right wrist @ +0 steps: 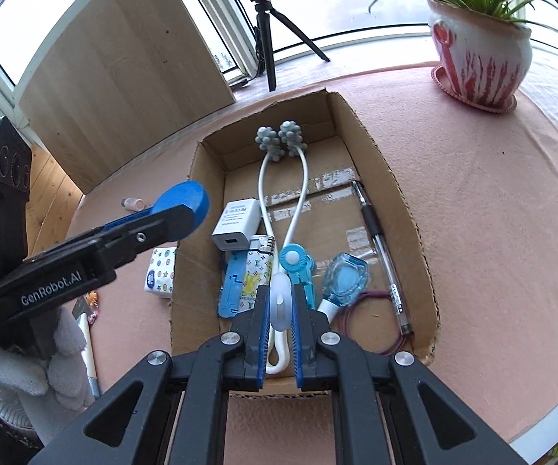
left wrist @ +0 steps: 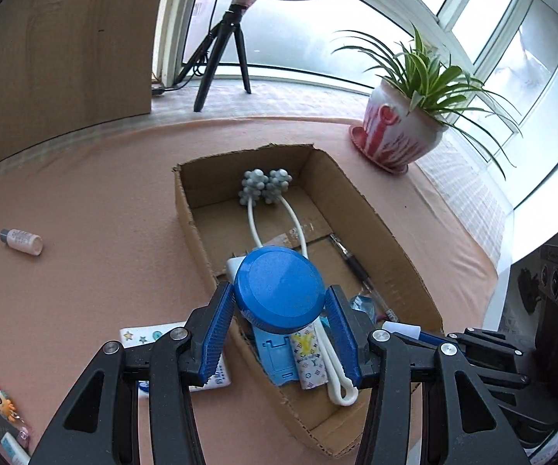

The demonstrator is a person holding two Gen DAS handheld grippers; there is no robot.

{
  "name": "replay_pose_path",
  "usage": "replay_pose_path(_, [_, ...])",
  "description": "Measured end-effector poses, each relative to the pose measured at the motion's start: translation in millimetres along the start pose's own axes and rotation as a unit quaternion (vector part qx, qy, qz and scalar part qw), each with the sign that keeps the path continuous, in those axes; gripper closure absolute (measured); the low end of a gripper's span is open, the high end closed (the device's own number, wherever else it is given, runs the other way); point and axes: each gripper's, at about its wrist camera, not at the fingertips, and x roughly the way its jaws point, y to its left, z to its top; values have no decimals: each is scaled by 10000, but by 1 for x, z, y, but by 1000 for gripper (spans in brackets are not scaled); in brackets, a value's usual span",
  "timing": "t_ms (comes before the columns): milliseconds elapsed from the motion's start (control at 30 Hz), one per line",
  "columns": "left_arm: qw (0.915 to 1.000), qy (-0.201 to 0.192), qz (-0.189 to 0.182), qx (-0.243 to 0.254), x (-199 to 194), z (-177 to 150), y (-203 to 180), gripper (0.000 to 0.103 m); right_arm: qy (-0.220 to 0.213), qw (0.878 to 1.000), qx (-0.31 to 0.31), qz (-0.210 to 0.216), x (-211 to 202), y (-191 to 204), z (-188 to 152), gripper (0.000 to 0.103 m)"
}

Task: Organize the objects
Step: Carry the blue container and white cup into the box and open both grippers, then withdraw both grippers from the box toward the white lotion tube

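Blue round tin (left wrist: 279, 288): held across its rim between the fingers of the left gripper (left wrist: 279, 333), jaws spread to its width. Position: over the near left part of the cardboard box (left wrist: 371, 209), above the white charger (right wrist: 236, 224). Flat face up, no long axis.

Right gripper (right wrist: 280, 306): nearly shut on a small translucent white piece whose identity I cannot tell, over the box's 6 o'clock end.

Loose: small bottle (left wrist: 21, 241), 9 o'clock of the box, nearer the left gripper.
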Motion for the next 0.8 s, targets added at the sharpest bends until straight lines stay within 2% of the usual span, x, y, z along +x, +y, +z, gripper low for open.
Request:
replay_pose_path(333, [9998,152,-30,128,14,-5,-14,51,22,10000,53,-25,3,-6,-4,93])
replay_pose_path(400, [9997,180,-45,145,13,-6,-15,50,-9,10000,47,-46,3,-6,-4,91])
replay_pose_path(467, [9998,167,-21,70,11,-5,-13,49,7,9999,22,-116,3,-4,-4,83])
replay_pose_path(533, [9998,169,-58,22,9,-4,-10,47,2,9999,30,-156,2,-2,-5,68])
replay_pose_path(800, [9999,48,-16,-165,-15,-8,8,46,-68,9999,30,-147,1,7,-4,63])
